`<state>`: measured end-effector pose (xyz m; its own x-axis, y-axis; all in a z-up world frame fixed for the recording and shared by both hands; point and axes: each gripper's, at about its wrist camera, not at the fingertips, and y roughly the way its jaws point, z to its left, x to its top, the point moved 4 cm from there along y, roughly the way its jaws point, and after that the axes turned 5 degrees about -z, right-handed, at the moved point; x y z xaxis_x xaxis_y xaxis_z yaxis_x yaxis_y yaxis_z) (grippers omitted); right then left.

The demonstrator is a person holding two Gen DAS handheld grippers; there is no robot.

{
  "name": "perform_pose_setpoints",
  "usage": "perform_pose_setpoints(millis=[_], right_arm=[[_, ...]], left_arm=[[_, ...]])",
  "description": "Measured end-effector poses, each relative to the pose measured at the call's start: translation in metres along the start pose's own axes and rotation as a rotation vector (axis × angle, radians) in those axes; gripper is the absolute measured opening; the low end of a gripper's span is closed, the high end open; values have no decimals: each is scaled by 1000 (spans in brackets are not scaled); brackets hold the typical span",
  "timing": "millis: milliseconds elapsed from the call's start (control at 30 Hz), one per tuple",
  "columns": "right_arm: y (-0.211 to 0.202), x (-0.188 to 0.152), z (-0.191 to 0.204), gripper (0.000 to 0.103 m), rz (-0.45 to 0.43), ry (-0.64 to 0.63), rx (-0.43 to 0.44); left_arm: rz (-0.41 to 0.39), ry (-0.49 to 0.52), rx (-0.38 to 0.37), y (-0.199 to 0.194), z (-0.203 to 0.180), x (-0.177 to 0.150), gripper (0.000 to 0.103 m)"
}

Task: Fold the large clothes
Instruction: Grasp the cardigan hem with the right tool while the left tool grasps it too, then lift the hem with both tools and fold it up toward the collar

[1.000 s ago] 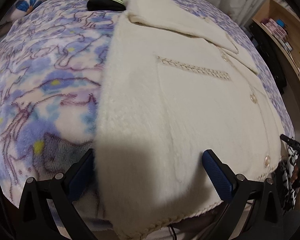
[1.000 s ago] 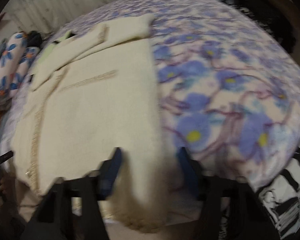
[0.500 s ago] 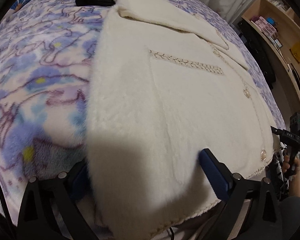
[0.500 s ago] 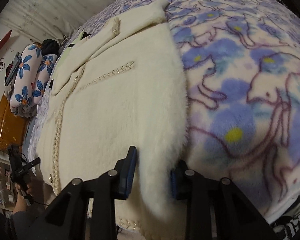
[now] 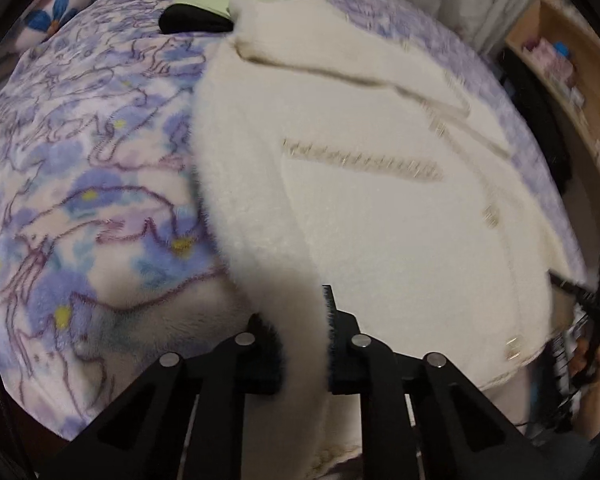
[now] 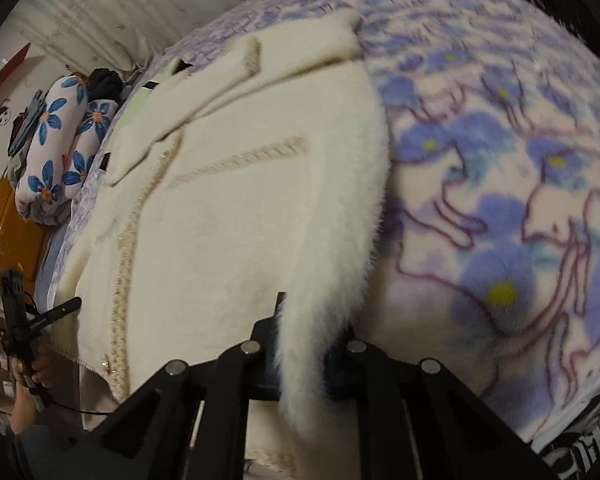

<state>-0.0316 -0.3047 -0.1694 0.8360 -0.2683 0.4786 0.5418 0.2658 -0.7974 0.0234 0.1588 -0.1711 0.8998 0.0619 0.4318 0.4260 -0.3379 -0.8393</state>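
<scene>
A large cream fuzzy coat (image 5: 380, 208) with gold braid trim and buttons lies flat on a bed, collar at the far end. It also fills the right wrist view (image 6: 236, 216). My left gripper (image 5: 304, 344) is shut on the coat's left bottom corner, with a fold of fabric pinched between its blue pads. My right gripper (image 6: 304, 356) is shut on the coat's right bottom corner in the same way. The hem hangs over the near bed edge.
The bed has a purple and blue floral fleece blanket (image 5: 80, 200). A green and black garment (image 5: 204, 12) lies beyond the collar. Floral pillows (image 6: 60, 148) lie at the far left. Wooden shelves (image 5: 572, 64) stand at the right.
Both grippers have closed on the coat's bottom corners; the left was wide open a second ago. The pinched fabric now rises between the pads.
</scene>
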Motion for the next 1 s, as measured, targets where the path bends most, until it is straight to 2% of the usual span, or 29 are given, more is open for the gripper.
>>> perform_pose_setpoints(millis=[100, 300, 400, 533, 700, 867, 1000], right_arm=[[-25, 9, 9, 10, -65, 0, 31], [-61, 14, 37, 9, -106, -70, 71], [-73, 6, 50, 9, -94, -94, 75], [-89, -9, 57, 9, -78, -89, 99], [-100, -15, 69, 9, -80, -98, 125], [-94, 8, 66, 9, -105, -7, 190], [-87, 52, 59, 9, -143, 97, 249]], left_arm=[[-62, -52, -67, -27, -7, 10, 10], [-144, -23, -93, -72, -30, 20, 10], [-165, -24, -81, -92, -30, 14, 9], [-153, -78, -84, -115, -9, -1, 9], [-149, -92, -87, -123, -6, -5, 9], [-179, -133, -141, -118, -10, 22, 9], [-204, -159, -166, -106, -9, 66, 9]])
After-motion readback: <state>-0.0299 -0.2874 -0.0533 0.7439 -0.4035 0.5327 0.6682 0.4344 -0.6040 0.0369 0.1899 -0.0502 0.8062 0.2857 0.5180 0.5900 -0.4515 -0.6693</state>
